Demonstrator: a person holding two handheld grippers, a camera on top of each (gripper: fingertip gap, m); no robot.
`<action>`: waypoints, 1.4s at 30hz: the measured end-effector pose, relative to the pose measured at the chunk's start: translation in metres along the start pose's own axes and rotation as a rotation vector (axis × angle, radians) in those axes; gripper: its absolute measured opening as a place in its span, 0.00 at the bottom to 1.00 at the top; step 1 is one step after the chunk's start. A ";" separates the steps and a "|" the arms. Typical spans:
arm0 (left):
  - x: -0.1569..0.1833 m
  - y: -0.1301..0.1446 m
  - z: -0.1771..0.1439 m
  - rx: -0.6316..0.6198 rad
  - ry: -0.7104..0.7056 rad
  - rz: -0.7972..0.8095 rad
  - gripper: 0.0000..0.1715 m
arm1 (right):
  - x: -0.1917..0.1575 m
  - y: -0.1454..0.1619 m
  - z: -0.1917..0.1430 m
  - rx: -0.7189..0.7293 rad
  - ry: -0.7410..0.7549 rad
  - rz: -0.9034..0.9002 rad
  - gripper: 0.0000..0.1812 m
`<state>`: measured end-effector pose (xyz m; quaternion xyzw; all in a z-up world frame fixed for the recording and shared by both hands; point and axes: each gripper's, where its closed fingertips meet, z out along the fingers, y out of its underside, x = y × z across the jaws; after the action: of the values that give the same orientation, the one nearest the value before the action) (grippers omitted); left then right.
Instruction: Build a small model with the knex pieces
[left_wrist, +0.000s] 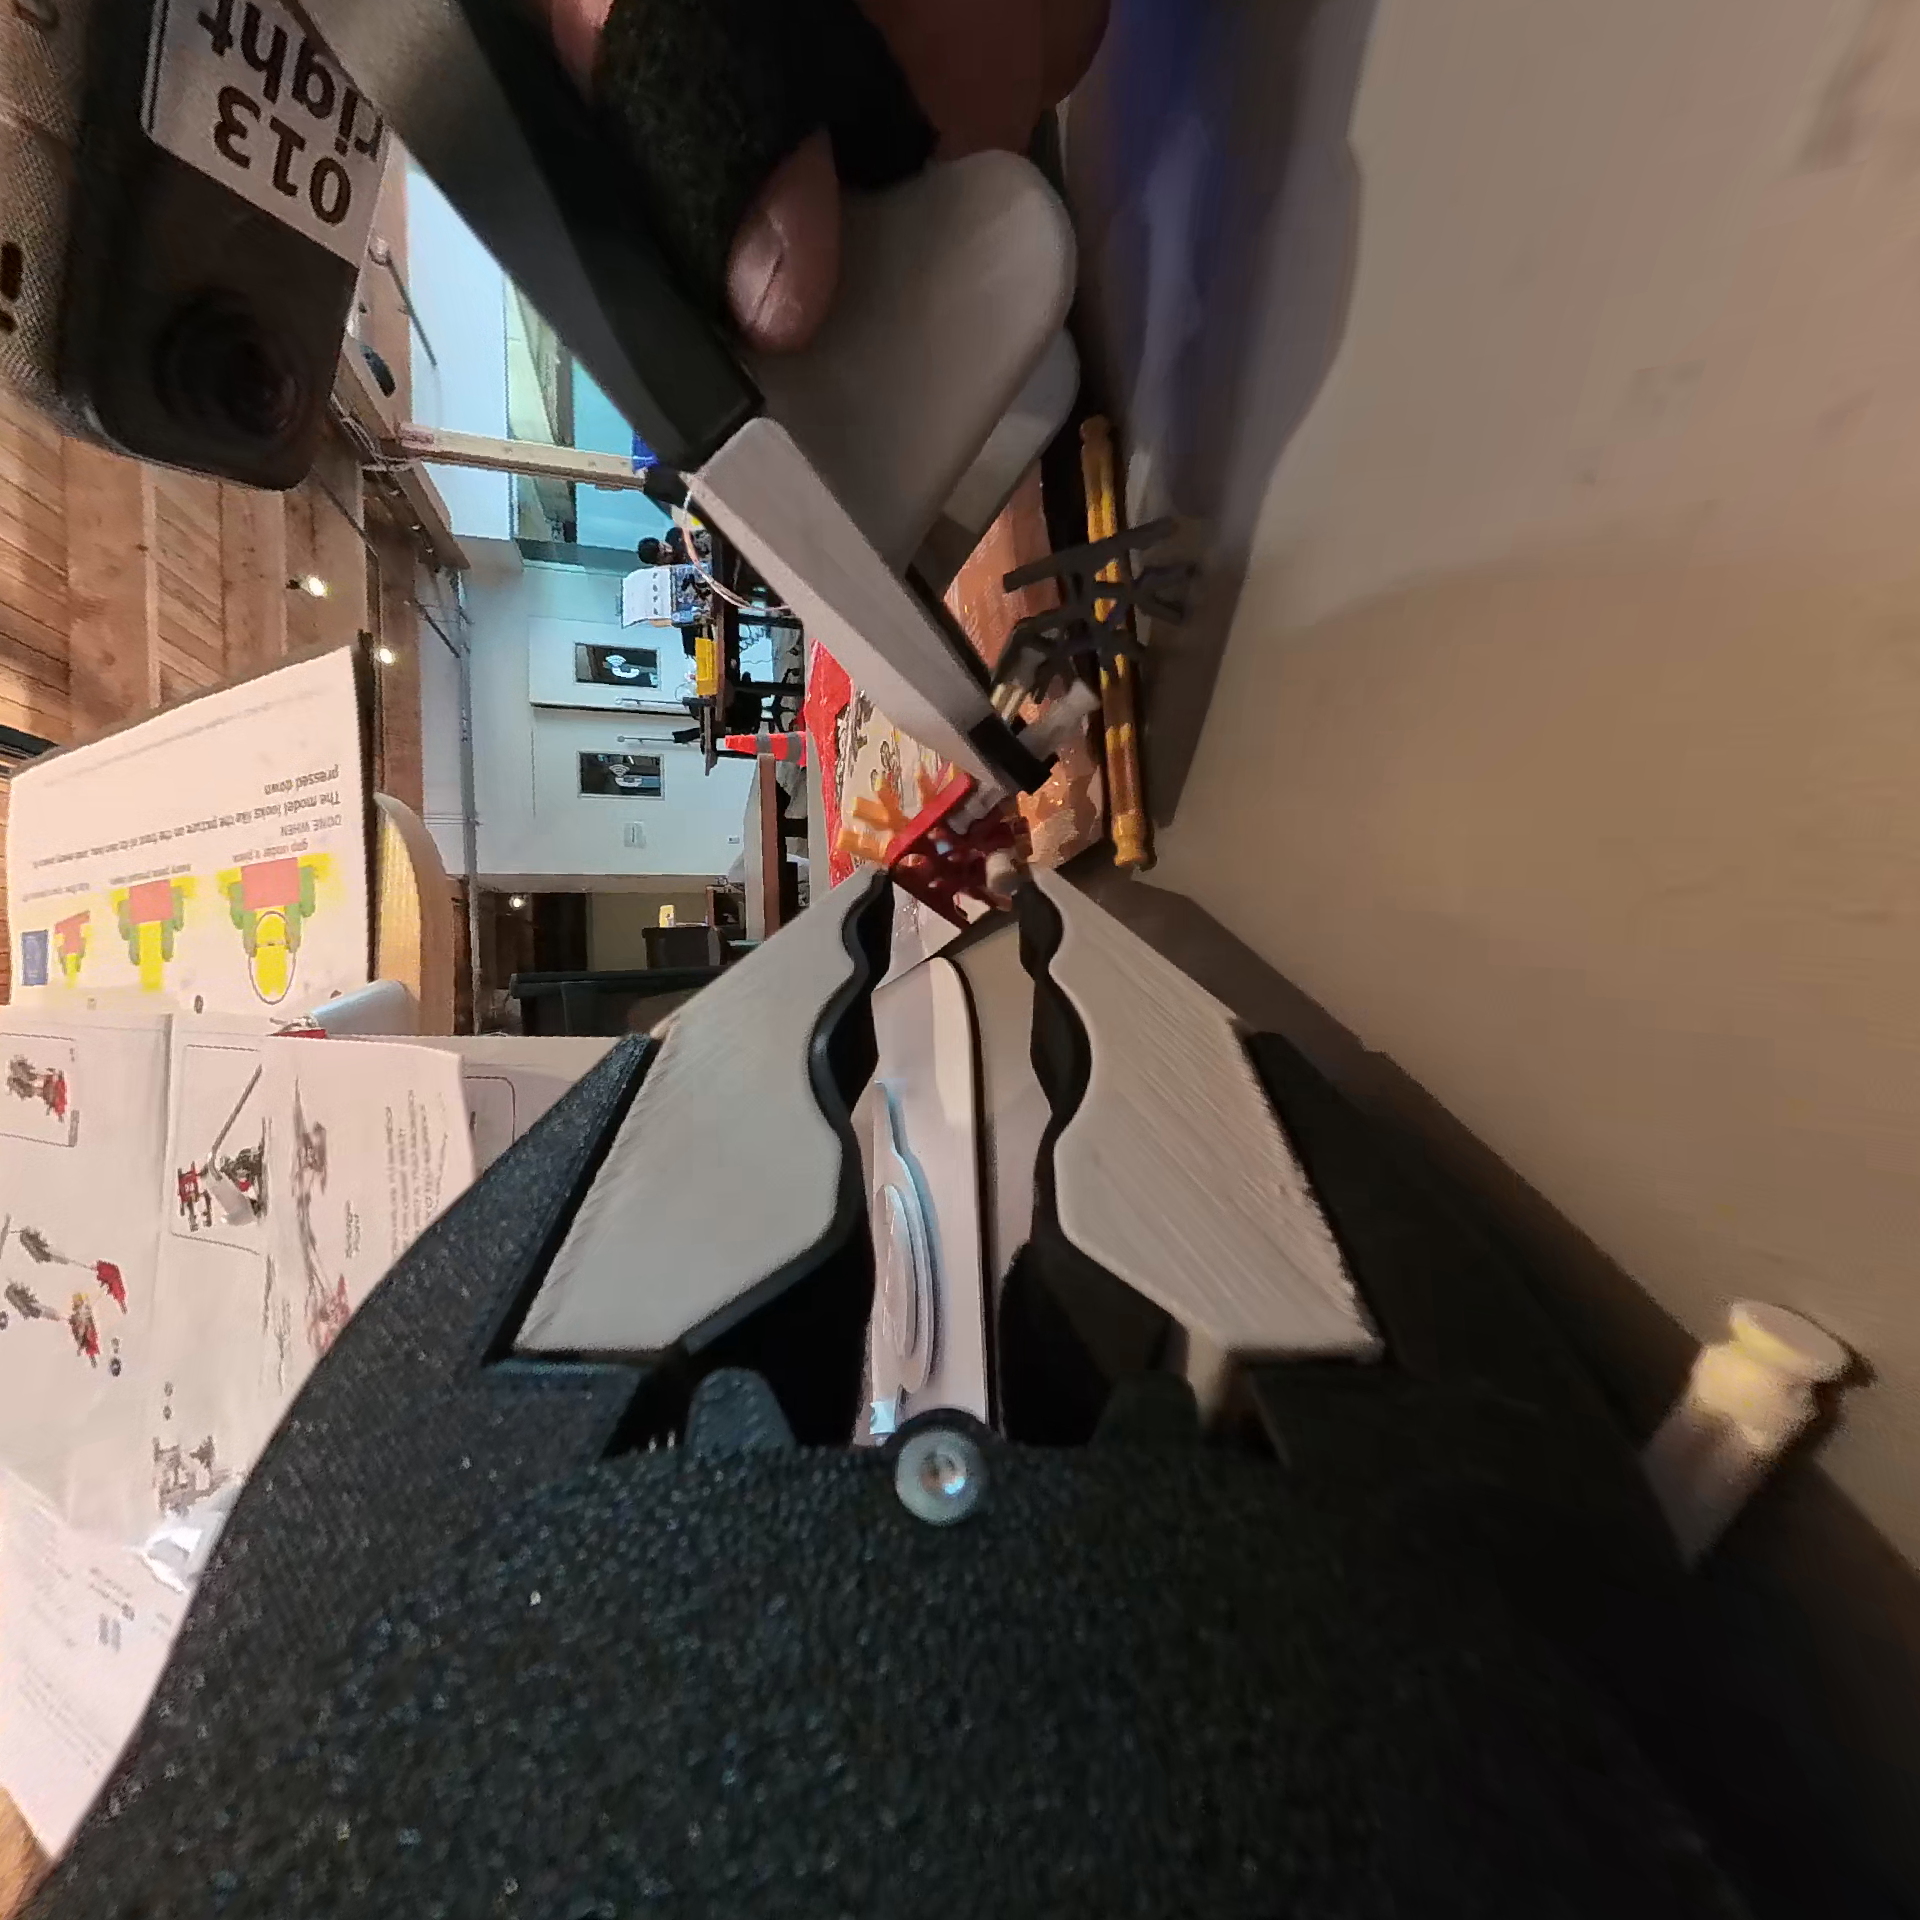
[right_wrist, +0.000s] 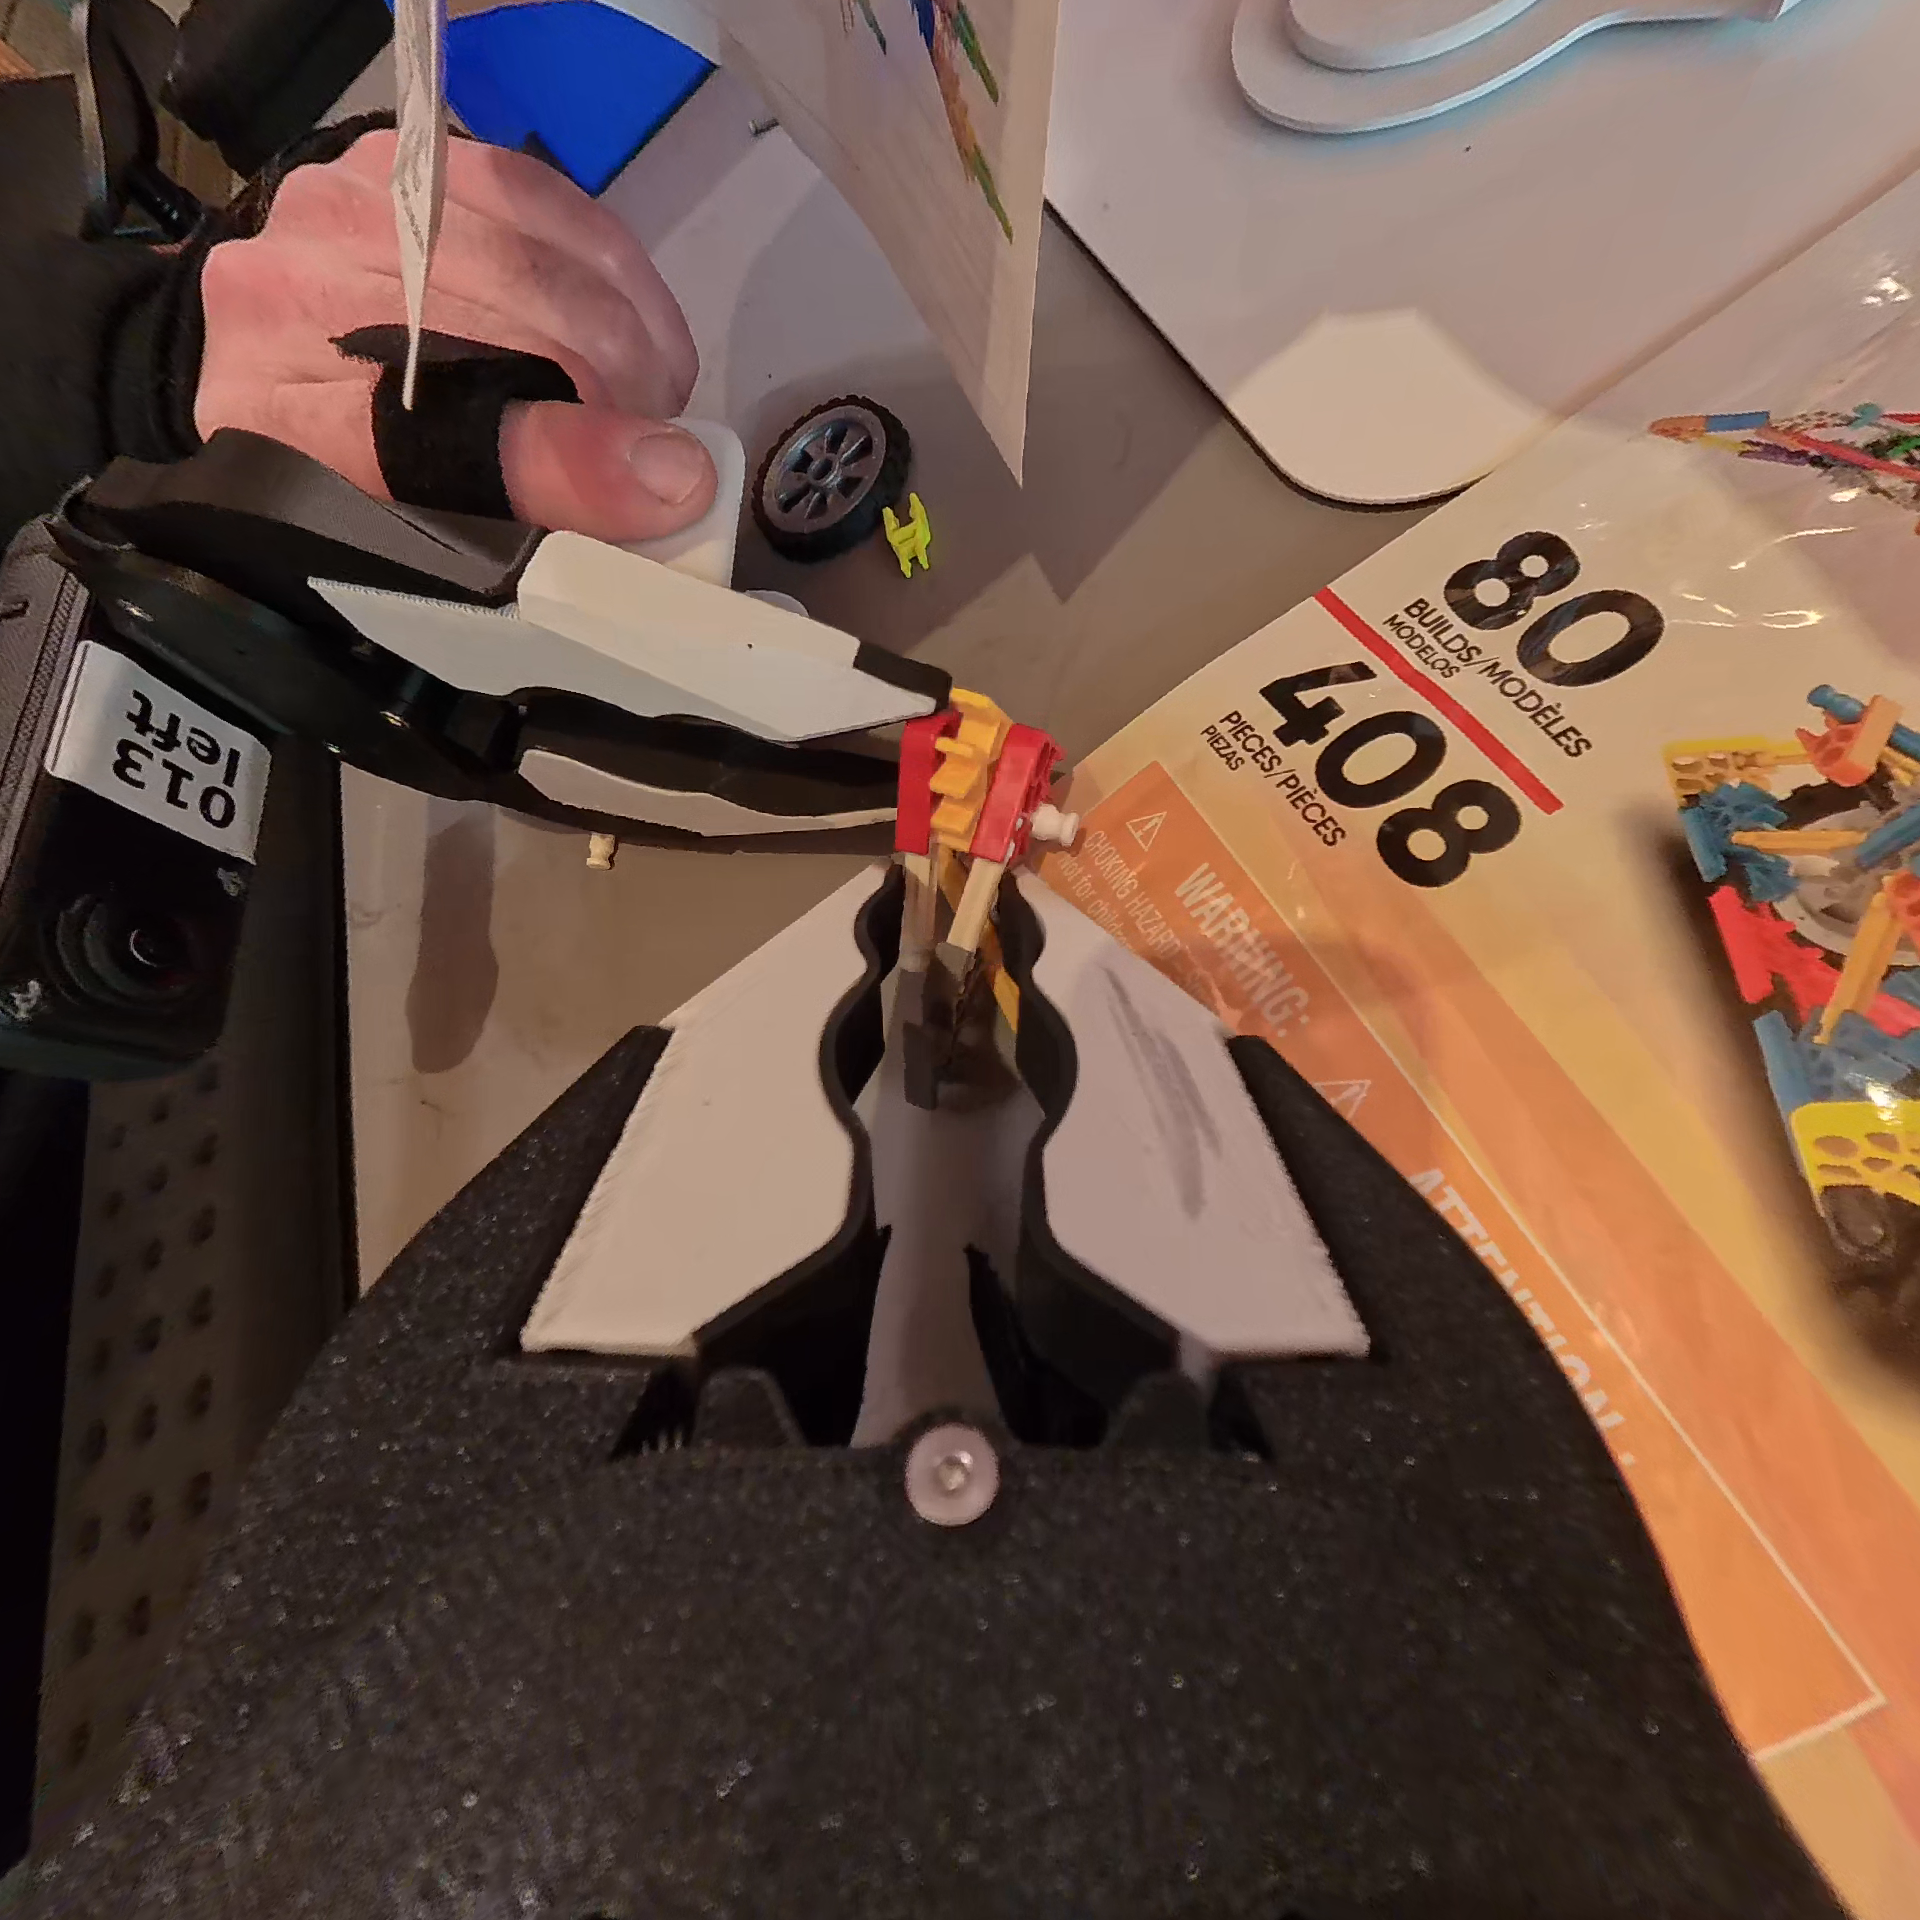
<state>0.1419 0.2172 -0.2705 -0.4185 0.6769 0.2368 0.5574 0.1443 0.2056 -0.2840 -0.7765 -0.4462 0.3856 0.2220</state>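
Red and yellow plastic pieces make up the small model (right_wrist: 971, 774) held between both claws above the desk (right_wrist: 623, 956). It has 2 red connectors with a yellow toothed piece sandwiched between them, a short white peg sticking out to the side, and pale rods running down to grey ends.

The right claw (right_wrist: 961, 914) is pressed in on the model's rods, its black-edged white fingers (right_wrist: 727, 1153) close together with the rods and a yellow piece in the gap. The left claw (right_wrist: 914, 727) comes in from the side and pinches the red and yellow top; a hand (right_wrist: 436, 312) with a black strap over one finger works it.

In the left wrist view the left claw (left_wrist: 956, 883) nips the red part of the model (left_wrist: 951, 847), and the right claw (left_wrist: 1003, 758) reaches in from above, touching the same cluster. A dark grey snowflake connector (left_wrist: 1101, 597) and a yellow rod (left_wrist: 1117, 665) lie just beyond.

A printed orange box (right_wrist: 1455, 935) lies under the model. A grey wheel (right_wrist: 831, 478) and a lime clip (right_wrist: 907, 532) rest on the desk farther off, near each other. Instruction sheets (left_wrist: 208, 1195) lie beside the left claw.
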 end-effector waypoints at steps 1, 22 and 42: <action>-0.001 0.000 0.000 0.000 0.003 -0.011 0.13 | 0.000 -0.001 0.000 0.002 0.003 -0.003 0.10; 0.005 0.006 0.003 -0.032 0.033 0.013 0.14 | 0.006 -0.004 0.003 -0.013 0.118 -0.135 0.10; 0.012 0.003 0.005 -0.048 0.124 0.013 0.12 | 0.012 -0.003 0.009 -0.042 0.145 -0.145 0.08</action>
<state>0.1417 0.2191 -0.2835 -0.4413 0.7068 0.2303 0.5027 0.1393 0.2173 -0.2916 -0.7724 -0.4920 0.3020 0.2649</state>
